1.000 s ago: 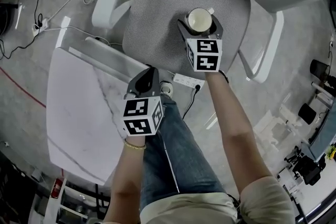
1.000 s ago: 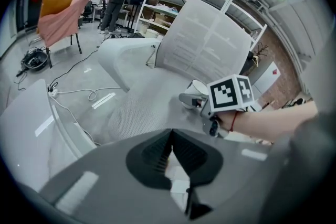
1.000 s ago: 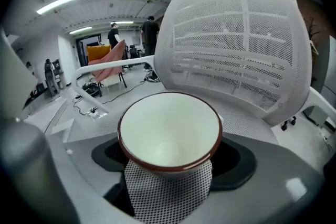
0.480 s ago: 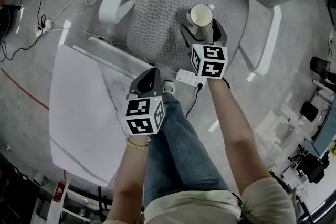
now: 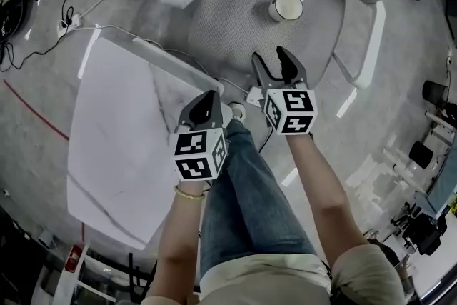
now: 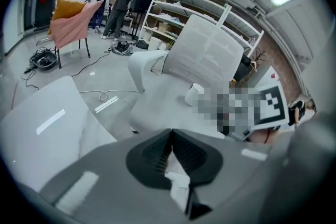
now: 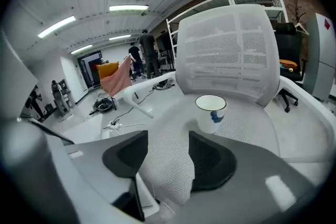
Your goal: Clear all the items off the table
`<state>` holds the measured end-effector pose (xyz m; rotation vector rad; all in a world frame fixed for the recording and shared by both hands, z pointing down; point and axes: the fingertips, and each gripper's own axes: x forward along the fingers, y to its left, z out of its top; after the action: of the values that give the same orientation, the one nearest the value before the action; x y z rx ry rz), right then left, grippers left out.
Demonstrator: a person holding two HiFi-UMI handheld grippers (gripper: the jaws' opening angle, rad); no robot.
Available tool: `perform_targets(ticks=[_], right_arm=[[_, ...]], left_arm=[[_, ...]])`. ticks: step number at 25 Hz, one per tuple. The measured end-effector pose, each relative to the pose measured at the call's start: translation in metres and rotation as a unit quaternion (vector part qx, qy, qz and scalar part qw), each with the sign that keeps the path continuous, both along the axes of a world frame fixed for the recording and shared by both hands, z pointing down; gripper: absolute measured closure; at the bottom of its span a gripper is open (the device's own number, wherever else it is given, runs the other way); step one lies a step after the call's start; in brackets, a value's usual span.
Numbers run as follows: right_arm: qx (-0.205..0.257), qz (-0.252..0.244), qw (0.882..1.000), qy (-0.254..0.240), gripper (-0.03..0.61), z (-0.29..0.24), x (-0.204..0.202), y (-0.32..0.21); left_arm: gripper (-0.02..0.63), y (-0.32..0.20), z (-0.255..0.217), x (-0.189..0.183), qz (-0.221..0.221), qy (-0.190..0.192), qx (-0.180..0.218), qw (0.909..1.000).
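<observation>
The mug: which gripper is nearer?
Right. The right gripper, its empty fingers just closing, hangs short of the mug over the seat; the left gripper is farther back, by the table.

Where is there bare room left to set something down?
The table top shows nothing on it. The chair seat is bare in front of and left of the mug. Crowded: the gap between table and chair, with the left gripper and a shoe.
</observation>
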<state>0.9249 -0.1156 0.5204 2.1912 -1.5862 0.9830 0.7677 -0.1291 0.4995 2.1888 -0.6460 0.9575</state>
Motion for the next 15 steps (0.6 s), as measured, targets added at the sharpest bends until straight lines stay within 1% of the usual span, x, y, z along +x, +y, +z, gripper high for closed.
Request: perform_targets(ticks=[2,5,7,8,12,15], right_arm=[[0.007,-0.014,1.0,-0.008,0.366,-0.012,-0.022,0.004],[0.009,-0.029,1.0,-0.009,0.461,-0.028,-0.052,0.008],[0.004,-0.031,0.999,-0.006,0.563,-0.037,-0.068,0.011],[0.001,-0.032,0.999,-0.009,0.578,-0.041,-0.077,0.014],[0.007,-0.029,0.999,-0.04,0.58,-0.056,-0.11,0.023],[0.01,-0.038,0.998,-0.04,0.58,-0.065,-0.134,0.03]], left_arm=[[0.606,0.003,-0.005,-0.015,-0.005,0.001,0.004,1.0],[0.605,0.008,-0.012,-0.041,-0.015,0.0,0.01,0.9998],[0.604,0.011,-0.016,-0.059,-0.024,-0.001,0.012,0.9996],[0.605,0.014,-0.018,-0.068,-0.029,-0.002,0.013,0.9995],[0.604,0.026,-0.029,-0.102,-0.049,0.0,0.016,0.9987],[0.604,0.036,-0.034,-0.124,-0.061,0.002,0.019,0.998]])
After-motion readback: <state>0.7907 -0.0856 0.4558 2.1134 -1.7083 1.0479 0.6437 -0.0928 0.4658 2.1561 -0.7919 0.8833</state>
